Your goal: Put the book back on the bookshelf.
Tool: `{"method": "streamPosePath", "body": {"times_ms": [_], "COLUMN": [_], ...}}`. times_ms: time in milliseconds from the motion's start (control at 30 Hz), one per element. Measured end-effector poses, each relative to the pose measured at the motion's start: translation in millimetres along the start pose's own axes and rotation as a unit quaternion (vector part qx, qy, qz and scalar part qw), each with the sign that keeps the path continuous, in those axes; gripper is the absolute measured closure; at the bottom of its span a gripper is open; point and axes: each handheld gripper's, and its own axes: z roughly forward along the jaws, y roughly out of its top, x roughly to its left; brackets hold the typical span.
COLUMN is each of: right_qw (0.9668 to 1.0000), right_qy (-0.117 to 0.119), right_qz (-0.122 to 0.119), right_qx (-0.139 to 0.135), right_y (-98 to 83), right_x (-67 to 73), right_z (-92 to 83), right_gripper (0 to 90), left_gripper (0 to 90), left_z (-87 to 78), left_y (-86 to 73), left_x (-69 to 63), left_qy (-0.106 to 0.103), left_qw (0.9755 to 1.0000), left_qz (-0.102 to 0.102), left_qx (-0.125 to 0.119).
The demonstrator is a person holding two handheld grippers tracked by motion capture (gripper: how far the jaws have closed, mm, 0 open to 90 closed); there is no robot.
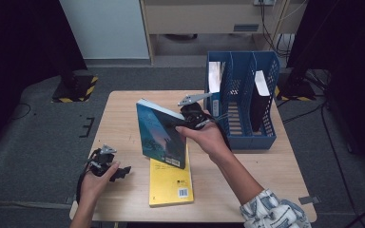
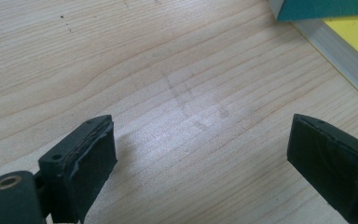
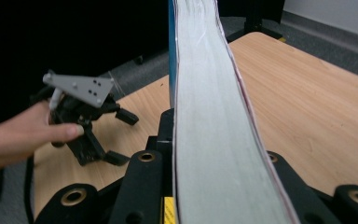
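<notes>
The teal book (image 1: 160, 134) is held up off the wooden table (image 1: 123, 114), nearly upright and tilted, its long axis running from the raised upper-left corner down to the lower edge, which hangs just over the yellow book (image 1: 171, 183). In the high view its front cover faces the person's side and the left; the white page block shows along the top edge. In the right gripper view the page edges (image 3: 209, 121) run straight away from the camera, rising out of the jaws. The cover carries a dark picture and a pale strip near the bottom, too small to read. The yellow book lies flat on the table, long axis running from the near edge toward the far one, with a barcode patch (image 1: 183, 192) near its near right corner; the print there is not legible. The right gripper (image 1: 190, 118) is clamped on the teal book at its upper right edge, one jaw on each cover. The left gripper (image 1: 119, 172) sits low over the table's near left corner, well apart from both books, its jaws spread wide with only bare wood between the pads (image 2: 91, 161). A blue file rack (image 1: 241, 97) stands at the far right of the table, holding two upright books.
</notes>
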Motion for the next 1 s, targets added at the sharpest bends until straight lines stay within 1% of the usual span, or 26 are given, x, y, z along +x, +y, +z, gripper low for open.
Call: {"method": "streamPosePath", "body": {"times_ms": [33, 67, 133, 200, 333, 367, 433, 667, 800, 867, 933, 1000], "right_qw": [0.9998, 0.9995, 0.9989, 0.9982, 0.9973, 0.9973, 0.9972, 0.9973, 0.9973, 0.9972, 0.9973, 0.9974], "right_qy": [-0.001, -0.002, 0.001, 0.0, -0.004, -0.006, -0.007, -0.02, -0.024, -0.027, -0.029, -0.032], "right_qz": [0.021, 0.032, 0.046, 0.059, 0.071, 0.072, 0.073, 0.069, 0.066, 0.066, 0.064, 0.061], "right_qx": [-0.002, -0.003, -0.007, -0.012, -0.016, -0.018, -0.018, -0.019, -0.022, -0.022, -0.022, -0.021], "right_y": [0.1, 0.4, 1.0, 1.6, 3.8, 4.4, 6.1, 8.8, 7.2, 5.8, 4.0, 2.0], "right_x": [-2.5, -4.0, -6.0, -7.8, -9.4, -9.5, -9.0, -8.6, -7.1, -6.8, -5.6, -3.7], "right_z": [0.0, -0.1, -0.5, -1.4, -4.1, -5.3, -7.9, -21.1, -33.4, -39.4, -45.1, -49.8], "right_gripper": [73.9, 73.9, 73.9, 73.9, 73.9, 73.9, 73.9, 73.9, 73.9, 73.9, 73.9, 73.9], "left_gripper": [7.4, 7.8, 8.1, 8.0, 7.4, 7.3, 7.0, 5.7, 5.1, 4.2, 2.4, 2.2], "left_z": [1.2, 2.0, 5.4, 6.7, 7.2, 8.1, 9.7, 10.4, 10.4, 10.8, 11.5, 11.3], "left_y": [0.0, 0.0, -0.3, -0.4, -1.6, -2.3, -3.6, -4.0, -5.6, -7.0, -10.5, -12.2], "left_x": [-0.8, -1.3, -3.1, -3.1, -1.9, -1.6, -1.8, -2.0, -2.2, -2.3, -2.0, -1.8], "left_qy": [0.003, 0.005, 0.009, 0.01, 0.012, 0.014, 0.017, 0.018, 0.019, 0.019, 0.018, 0.019], "left_qw": [1.0, 0.9999, 0.9998, 0.9997, 0.9997, 0.9995, 0.9993, 0.9995, 0.9996, 0.9996, 0.9994, 0.9992], "left_qz": [0.002, 0.008, 0.013, 0.016, 0.017, 0.023, 0.032, 0.024, 0.021, 0.02, 0.021, 0.022], "left_qx": [0.001, 0.006, 0.014, 0.014, 0.015, 0.014, 0.005, 0.004, -0.002, -0.007, -0.021, -0.026]}}
